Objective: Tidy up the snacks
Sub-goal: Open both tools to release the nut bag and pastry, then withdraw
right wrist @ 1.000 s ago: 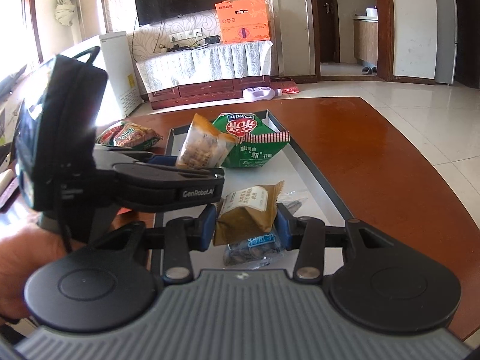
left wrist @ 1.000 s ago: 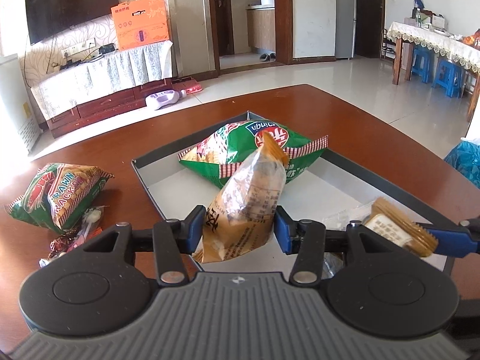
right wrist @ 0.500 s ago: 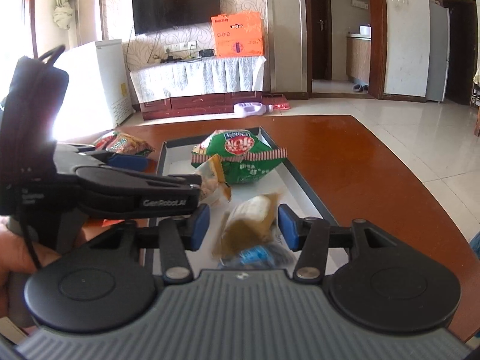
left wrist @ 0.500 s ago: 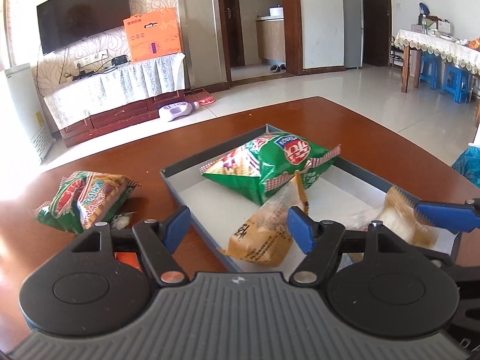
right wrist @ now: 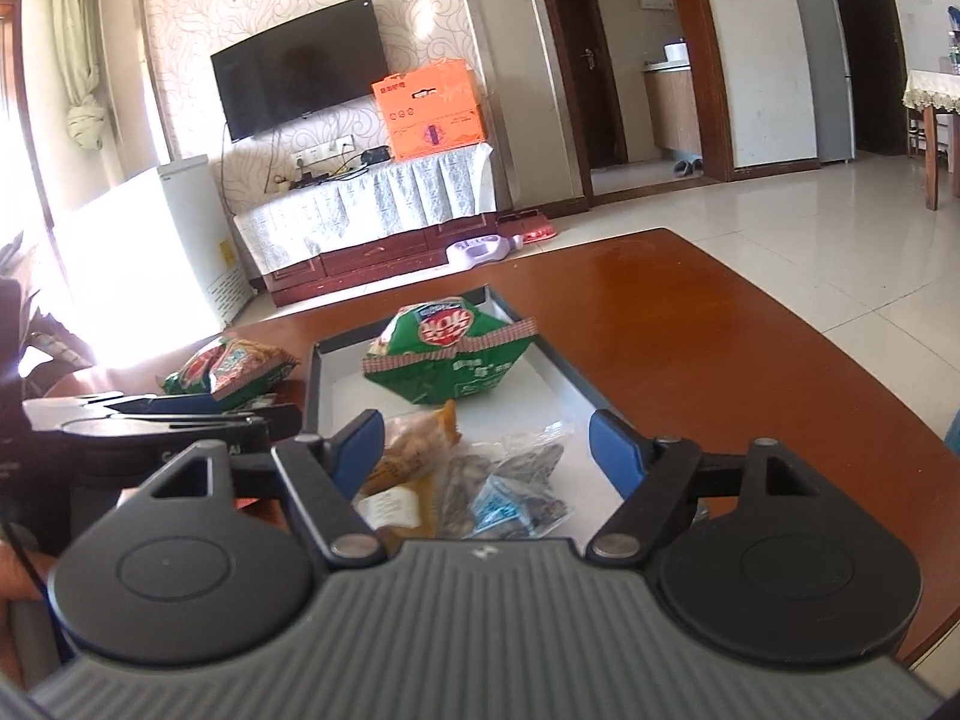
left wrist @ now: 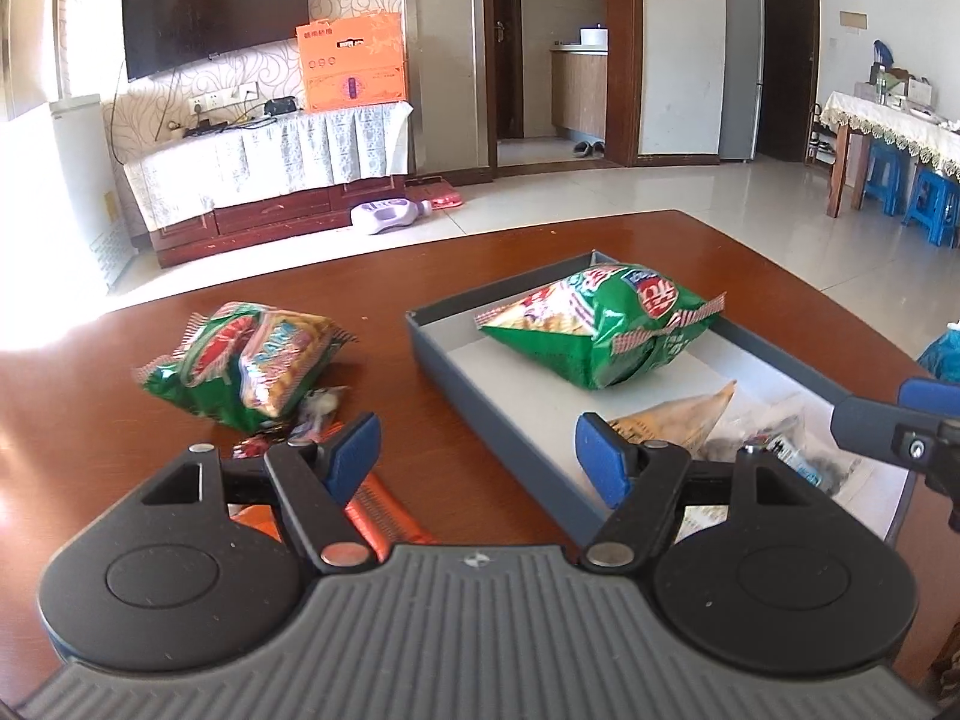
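Both claws spread and empty, left claw (left wrist: 477, 450) and right claw (right wrist: 486, 447) jaws just opened; 3 packets in grey tray (left wrist: 456, 372); risk: left sweeps green bag (left wrist: 246, 360) or candies (left wrist: 312, 414) off surface (left wrist: 420, 276).

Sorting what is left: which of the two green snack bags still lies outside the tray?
The green prawn cracker bag, lying on the bare wooden table left of the tray. The other green bag lies inside the tray at its far end.

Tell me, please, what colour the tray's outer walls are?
Dark grey-blue tray, with a white floor; the left wrist view shows it best.
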Demonstrator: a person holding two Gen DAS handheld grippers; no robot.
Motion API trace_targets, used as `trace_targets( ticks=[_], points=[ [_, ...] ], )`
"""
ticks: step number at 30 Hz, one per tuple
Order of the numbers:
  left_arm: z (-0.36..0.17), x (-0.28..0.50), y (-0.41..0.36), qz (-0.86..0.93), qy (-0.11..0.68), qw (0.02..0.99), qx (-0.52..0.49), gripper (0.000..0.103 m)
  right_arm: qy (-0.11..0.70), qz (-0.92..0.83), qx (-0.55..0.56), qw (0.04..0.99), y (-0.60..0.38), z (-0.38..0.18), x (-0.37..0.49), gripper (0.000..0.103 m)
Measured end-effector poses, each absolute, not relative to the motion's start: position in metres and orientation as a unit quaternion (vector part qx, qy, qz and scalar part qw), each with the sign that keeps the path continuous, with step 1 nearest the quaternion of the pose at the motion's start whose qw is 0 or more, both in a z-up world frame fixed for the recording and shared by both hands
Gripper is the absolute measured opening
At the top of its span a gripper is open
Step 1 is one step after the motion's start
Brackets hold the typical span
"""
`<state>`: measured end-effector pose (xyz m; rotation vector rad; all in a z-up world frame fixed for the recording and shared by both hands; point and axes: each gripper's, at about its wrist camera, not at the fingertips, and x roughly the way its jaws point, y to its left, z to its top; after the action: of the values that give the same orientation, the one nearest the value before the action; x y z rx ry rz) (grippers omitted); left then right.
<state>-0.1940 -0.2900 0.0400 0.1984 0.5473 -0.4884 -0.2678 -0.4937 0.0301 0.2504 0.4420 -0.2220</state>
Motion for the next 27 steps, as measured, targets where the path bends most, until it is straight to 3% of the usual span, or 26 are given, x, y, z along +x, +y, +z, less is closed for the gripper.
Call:
trace_targets(
  ticks=[20,27],
  points=[
    [0.035,-0.203,-0.214,-0.146,0.295,0.942,0.066,0.076,0.221,-0.063,0.125,0.965,-0.468,0.033,-0.263,0.078],
    [0.036,-0.207,-0.205,-0.133,0.3,0.943,0.061,0.076,0.233,0.112,0.117,0.959,-0.428,0.032,-0.26,0.078]
  ],
)
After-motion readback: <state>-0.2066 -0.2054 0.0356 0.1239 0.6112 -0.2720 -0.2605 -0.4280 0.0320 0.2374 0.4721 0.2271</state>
